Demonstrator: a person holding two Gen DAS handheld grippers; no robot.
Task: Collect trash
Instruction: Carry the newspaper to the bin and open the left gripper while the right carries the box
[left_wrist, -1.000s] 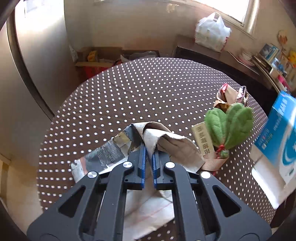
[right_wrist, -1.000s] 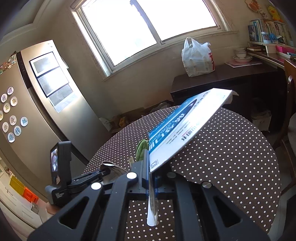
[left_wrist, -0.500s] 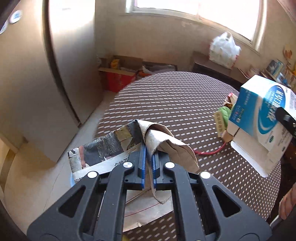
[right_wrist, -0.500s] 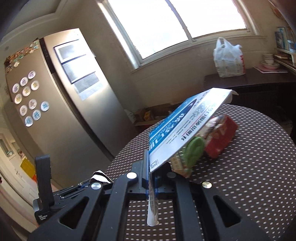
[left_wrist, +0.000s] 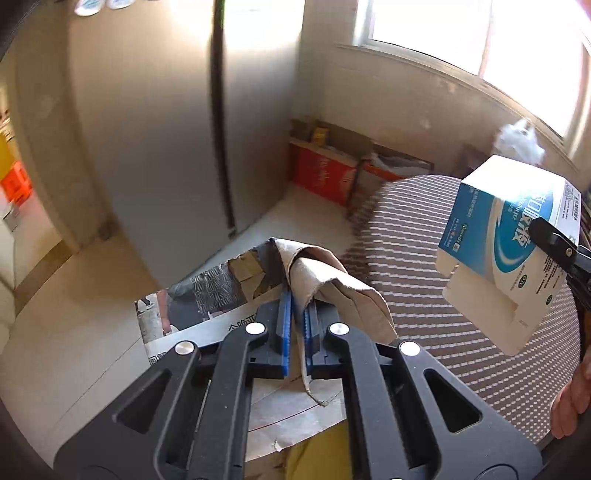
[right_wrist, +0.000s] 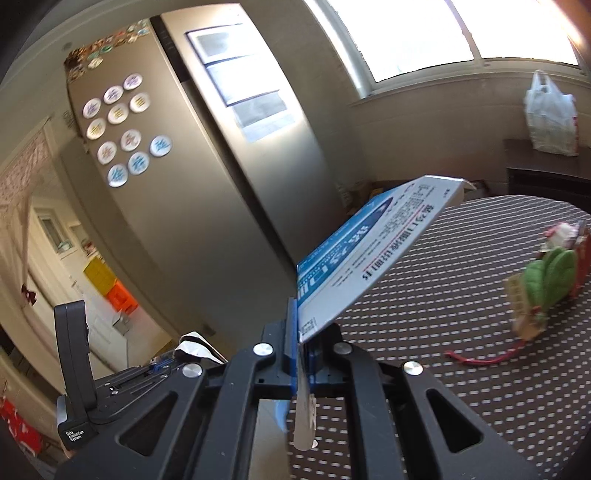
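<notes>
From the left wrist view my left hand-held gripper (left_wrist: 297, 332) is clamped on a crumpled sheet of brown paper (left_wrist: 332, 280) folded over newsprint (left_wrist: 195, 295); the fold drapes over the right finger and hides its tip, and the gripper's frame covers the lower part of the sheet. The sheet hangs off the edge of the dotted counter (left_wrist: 424, 258), over bare floor (left_wrist: 74, 332) between the counter and the refrigerator (left_wrist: 155, 129). The picture is smeared, so the counter's dots read as streaks and the print on the newsprint is hard to make out.

My right hand-held gripper (right_wrist: 301, 354) is closed on the flap of a blue and white carton (right_wrist: 369, 254), which sticks up and away over the counter's near edge and blocks part of the counter behind it. In the left wrist view that carton (left_wrist: 509, 236) floats above the counter's right side, its far corner cut off by the frame, with one black finger (left_wrist: 550, 236) across its face and part of a hand (left_wrist: 570, 402) at the border.

On the counter, well to the right of the carton, lies a green leafy ornament (right_wrist: 546, 280) with a red cord (right_wrist: 484, 358), blurred. Cardboard boxes (left_wrist: 332, 173) crowd the floor just beyond the counter's far edge, beside the refrigerator
</notes>
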